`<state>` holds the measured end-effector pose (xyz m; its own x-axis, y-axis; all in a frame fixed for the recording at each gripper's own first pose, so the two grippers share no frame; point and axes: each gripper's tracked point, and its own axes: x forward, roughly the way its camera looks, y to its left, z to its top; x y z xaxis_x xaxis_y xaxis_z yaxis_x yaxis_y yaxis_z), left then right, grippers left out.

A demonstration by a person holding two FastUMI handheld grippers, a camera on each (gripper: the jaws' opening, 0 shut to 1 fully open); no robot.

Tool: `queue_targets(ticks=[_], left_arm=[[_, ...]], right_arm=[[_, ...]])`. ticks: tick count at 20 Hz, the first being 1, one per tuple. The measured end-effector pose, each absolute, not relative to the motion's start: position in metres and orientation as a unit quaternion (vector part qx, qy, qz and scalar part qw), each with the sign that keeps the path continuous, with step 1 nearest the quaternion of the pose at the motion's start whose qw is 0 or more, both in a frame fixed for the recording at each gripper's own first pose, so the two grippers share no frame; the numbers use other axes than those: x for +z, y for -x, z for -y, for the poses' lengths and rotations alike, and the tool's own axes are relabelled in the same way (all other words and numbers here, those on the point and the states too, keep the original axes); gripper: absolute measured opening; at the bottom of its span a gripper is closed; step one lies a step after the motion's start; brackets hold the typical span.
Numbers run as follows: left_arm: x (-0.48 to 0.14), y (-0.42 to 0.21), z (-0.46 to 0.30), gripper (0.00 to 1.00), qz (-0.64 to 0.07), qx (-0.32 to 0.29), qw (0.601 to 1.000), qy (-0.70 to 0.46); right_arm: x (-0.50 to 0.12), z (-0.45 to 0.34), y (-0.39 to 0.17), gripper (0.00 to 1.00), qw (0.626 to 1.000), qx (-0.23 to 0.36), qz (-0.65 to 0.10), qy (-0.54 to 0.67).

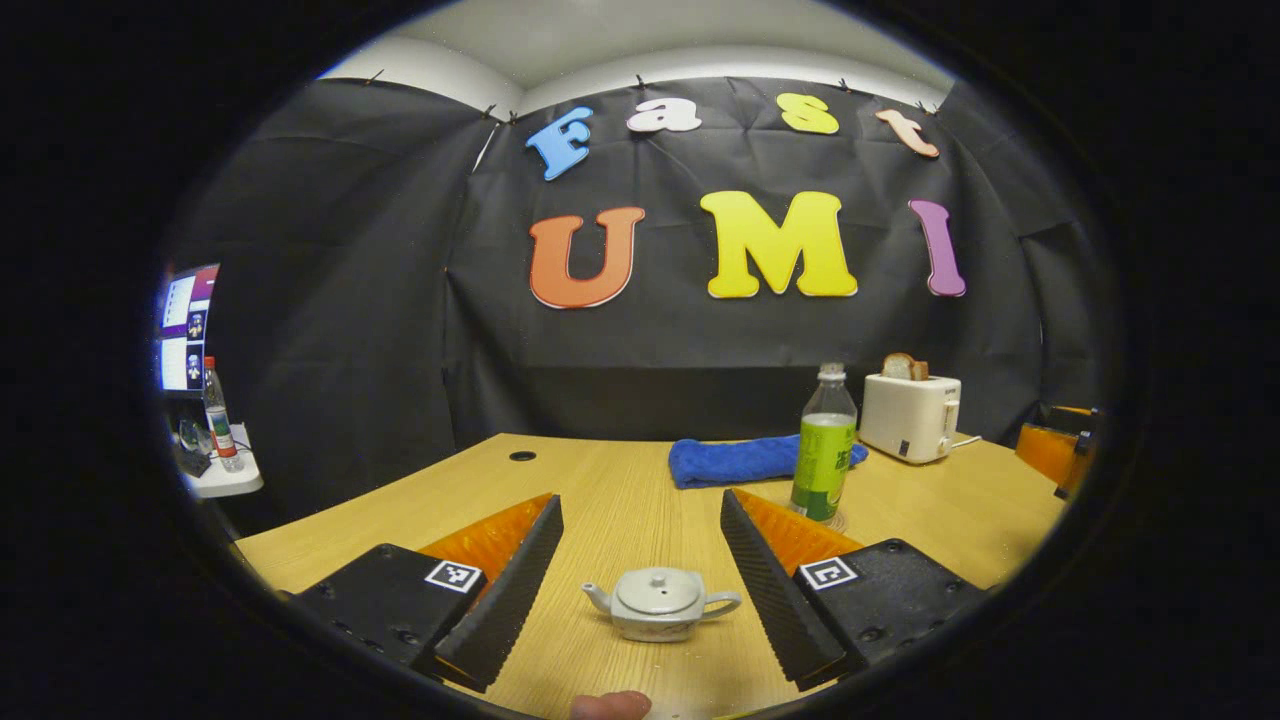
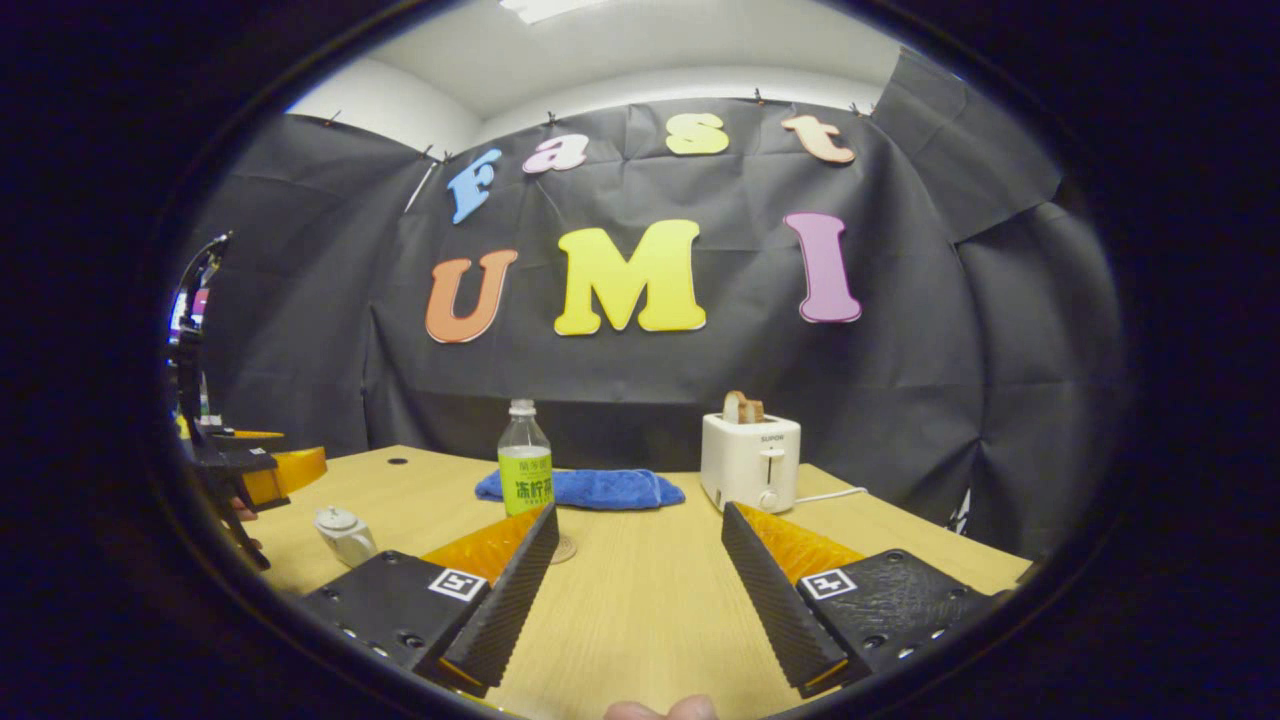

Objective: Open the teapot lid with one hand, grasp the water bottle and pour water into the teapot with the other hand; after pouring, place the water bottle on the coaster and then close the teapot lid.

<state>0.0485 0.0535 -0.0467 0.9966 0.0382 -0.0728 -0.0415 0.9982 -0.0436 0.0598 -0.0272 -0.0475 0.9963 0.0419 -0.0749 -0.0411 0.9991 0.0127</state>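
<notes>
Pale wooden table (image 1: 620,500) carries a small grey ceramic teapot (image 1: 658,604), lid on, between our wide left gripper (image 1: 640,590). Its knob is tiny and slippery, so we pinch it gently. Our right gripper (image 2: 640,590) is wide too; the clear plastic water bottle with green label (image 2: 525,472) looks light, best taken at the middle.
</notes>
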Motion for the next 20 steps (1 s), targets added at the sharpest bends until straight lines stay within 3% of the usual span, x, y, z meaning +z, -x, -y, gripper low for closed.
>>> queue_targets(ticks=[6, 20], left_arm=[[0.011, -0.007, -0.031, 0.99, 0.001, 0.015, 1.000, 0.018], [0.024, 0.036, 0.005, 0.99, 0.010, -0.026, 0.999, 0.014]], right_arm=[[-0.011, 0.024, -0.030, 0.98, 1.000, 0.014, -0.008, 0.002], [0.012, 0.007, 0.017, 0.98, 1.000, -0.005, 0.009, 0.019]])
